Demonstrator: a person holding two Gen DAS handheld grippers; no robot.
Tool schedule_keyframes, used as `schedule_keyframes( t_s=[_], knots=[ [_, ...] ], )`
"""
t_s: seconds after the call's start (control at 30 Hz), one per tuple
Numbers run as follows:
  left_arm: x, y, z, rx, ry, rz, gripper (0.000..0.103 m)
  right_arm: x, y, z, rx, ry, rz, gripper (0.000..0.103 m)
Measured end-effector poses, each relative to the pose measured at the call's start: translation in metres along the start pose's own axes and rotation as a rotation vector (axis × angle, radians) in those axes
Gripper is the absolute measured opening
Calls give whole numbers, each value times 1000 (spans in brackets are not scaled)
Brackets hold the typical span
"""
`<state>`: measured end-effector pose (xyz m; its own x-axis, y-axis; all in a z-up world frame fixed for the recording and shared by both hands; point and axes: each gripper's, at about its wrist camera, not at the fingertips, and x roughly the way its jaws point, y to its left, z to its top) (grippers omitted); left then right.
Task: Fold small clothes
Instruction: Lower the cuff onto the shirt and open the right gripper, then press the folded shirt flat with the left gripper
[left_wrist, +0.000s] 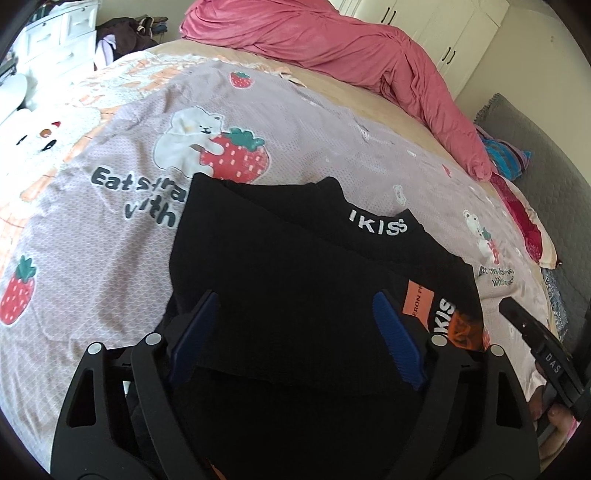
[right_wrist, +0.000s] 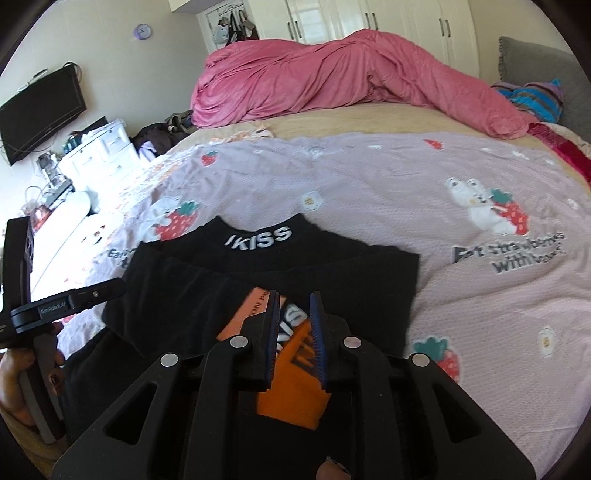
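Black fabric of the garment (left_wrist: 295, 266) lies between my left gripper (left_wrist: 295, 332) fingers, which stand wide apart; whether the blue pads (left_wrist: 397, 339) press it I cannot tell. My right gripper (right_wrist: 295, 325) is nearly closed, jaws a narrow slit apart, with the garment's orange patch (right_wrist: 295, 391) and white lettering between them; grip unconfirmed. Garment lies part-folded on the strawberry-print bedspread (right_wrist: 406, 192), collar away from me. Pink duvet (right_wrist: 332, 81) is heaped at the bed's far side.
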<state>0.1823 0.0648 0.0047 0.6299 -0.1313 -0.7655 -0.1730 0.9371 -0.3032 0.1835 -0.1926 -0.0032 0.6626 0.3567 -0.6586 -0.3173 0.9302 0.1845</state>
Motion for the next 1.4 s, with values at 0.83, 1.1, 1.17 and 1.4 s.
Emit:
schedule_keyframes(
  t_s=[0.83, 1.1, 1.17, 1.4],
  knots=[
    [31, 19, -25, 77, 75, 45, 77, 42, 73, -35, -162, 167, 117, 40],
    [29, 21, -25, 64, 73, 27, 77, 69, 55, -44, -99, 301, 62, 45],
    [30, 21, -25, 64, 73, 26, 77, 68, 55, -43, -96, 301, 66, 47],
    [30, 20, -26, 60, 69, 31, 77, 60, 58, -43, -85, 284, 99, 59]
  ],
)
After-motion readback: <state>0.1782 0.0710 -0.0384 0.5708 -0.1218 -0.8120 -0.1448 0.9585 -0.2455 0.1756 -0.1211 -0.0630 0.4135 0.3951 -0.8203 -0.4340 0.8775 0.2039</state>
